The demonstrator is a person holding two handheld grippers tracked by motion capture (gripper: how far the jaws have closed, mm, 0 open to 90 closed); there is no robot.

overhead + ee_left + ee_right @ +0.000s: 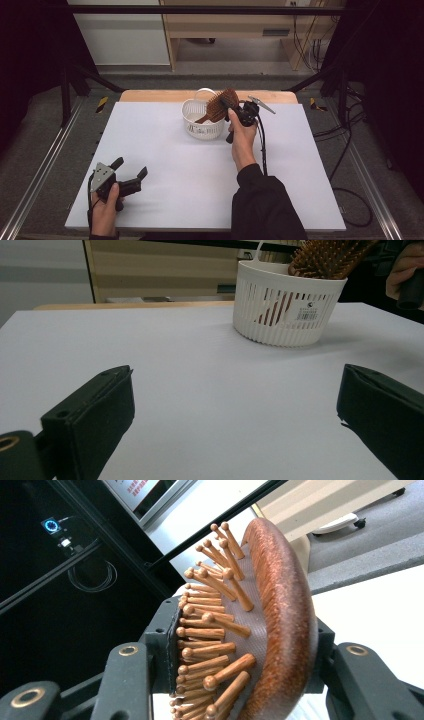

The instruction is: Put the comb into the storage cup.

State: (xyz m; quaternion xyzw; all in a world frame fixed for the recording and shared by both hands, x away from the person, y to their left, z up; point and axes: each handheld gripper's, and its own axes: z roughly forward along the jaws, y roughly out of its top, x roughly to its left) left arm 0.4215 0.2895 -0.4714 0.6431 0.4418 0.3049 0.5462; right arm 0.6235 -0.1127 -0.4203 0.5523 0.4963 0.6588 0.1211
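Now, on the white slatted basket [287, 315] a small barcode label [306, 313] shows, its print too tiny to read. Tilted in that basket at the table's [175, 165] far edge sits the wooden hairbrush [218, 106], reddish-brown back, peg bristles with rounded tips, handle down inside. Its head is pinched between the right gripper's [240, 655] jaws, back against one pad, bristles against the other. Down at the near-left corner, the left gripper [131, 176] rests with jaws spread wide, holding nothing.
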